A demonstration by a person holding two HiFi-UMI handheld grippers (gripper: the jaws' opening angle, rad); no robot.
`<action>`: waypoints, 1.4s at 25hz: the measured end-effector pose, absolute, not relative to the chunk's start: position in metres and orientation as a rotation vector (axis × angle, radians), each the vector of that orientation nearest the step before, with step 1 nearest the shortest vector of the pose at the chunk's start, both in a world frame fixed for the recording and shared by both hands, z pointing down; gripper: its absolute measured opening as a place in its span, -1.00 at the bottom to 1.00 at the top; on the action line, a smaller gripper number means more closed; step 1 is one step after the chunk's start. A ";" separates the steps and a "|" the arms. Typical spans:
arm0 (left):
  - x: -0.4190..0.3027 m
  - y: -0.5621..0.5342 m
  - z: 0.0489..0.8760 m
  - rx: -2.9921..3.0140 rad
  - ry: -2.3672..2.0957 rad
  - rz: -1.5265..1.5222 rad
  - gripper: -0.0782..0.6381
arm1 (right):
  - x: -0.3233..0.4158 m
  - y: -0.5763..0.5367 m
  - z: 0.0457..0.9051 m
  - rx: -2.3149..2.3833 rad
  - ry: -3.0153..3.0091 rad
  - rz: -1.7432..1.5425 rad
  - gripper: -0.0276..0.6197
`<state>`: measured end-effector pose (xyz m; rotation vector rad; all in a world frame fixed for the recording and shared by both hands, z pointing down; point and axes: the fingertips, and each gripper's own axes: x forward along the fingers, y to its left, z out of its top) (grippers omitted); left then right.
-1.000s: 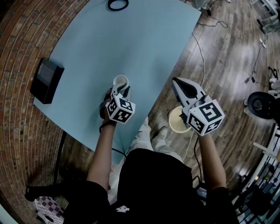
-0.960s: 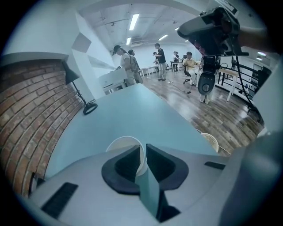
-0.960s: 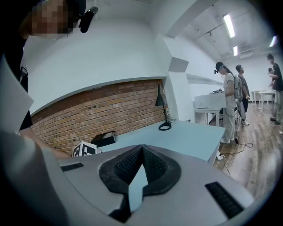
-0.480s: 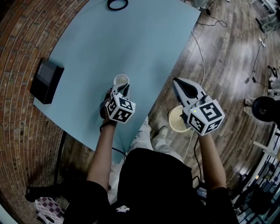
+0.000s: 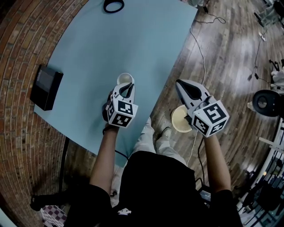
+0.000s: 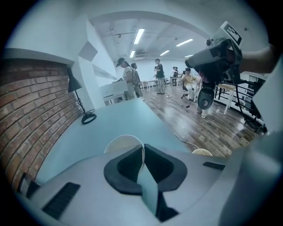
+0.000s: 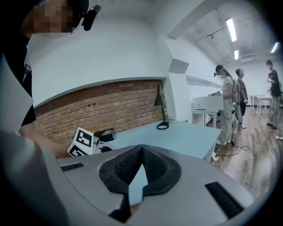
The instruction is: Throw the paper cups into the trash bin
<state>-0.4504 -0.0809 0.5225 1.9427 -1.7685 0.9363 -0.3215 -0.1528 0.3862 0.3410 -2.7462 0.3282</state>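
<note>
since the cups have to end up in the bin, the left gripper (image 6: 142, 149) has taken the quickest hold: its jaws have just been closing, and they pinch the thin wall of the paper cup (image 6: 120, 143) at the rim, one pad inside the mouth and one outside. that edge grip suits a light, hollow thing the jaws need not span whole, though the wall could buckle if squeezed hard. the cup is upright, mouth open to the ceiling, on the part of the light blue table (image 5: 111, 40) near the person; whether its base is clear of the top i cannot tell. the right gripper (image 7: 141, 149) has its jaws together with nothing between them and is held out over the wooden floor beside the table, probably parked there to be out of the left arm's way. below it on the floor stands the trash bin (image 5: 179, 122), a round cream opening just beside the table's edge, so the carry looks short: lift, swing toward the person's right past the edge, release above the opening. from the head view the right gripper partly covers the bin's mouth, so that hand may need to shift aside. a black box (image 5: 44, 86) and a lamp base (image 5: 113, 5) sit well apart from the cup, no obstacle.
</note>
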 end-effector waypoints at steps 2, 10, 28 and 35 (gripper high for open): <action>-0.447 -0.084 0.519 1.973 -1.760 0.926 -0.71 | -0.318 -0.153 0.388 0.362 -2.737 0.321 -0.91; -0.418 -0.106 0.510 2.111 -1.678 0.895 -0.71 | -0.289 -0.163 0.393 0.512 -2.693 0.327 -0.91; -0.271 -0.138 0.485 2.390 -1.423 0.789 -0.71 | -0.165 -0.173 0.418 0.778 -2.640 0.420 -0.91; -0.208 -0.141 0.489 2.431 -1.323 0.819 -0.71 | -0.099 -0.177 0.428 0.872 -2.619 0.483 -0.91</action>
